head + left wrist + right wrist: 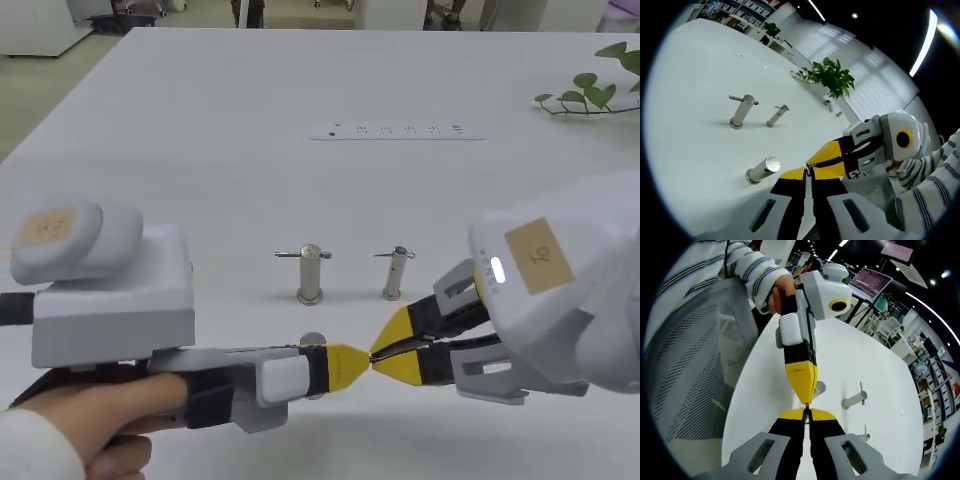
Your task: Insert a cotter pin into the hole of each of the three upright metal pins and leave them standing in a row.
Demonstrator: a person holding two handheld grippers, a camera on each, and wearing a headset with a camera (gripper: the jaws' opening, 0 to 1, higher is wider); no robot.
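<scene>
Tip to tip, left gripper (358, 365) and right gripper (382, 355) meet, jaws closed; a held cotter pin cannot be made out. Bare metal pin (762, 170) at 9 o'clock: steady it, align with its hole.

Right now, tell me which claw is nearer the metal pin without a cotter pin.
Left. The left claw lies right beside the bare pin; the right claw meets it tip to tip, beyond the pin.

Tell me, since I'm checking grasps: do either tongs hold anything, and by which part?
Cannot be told: left tongs and right tongs are shut, tip to tip; anything pinched there is too small to see.
</scene>
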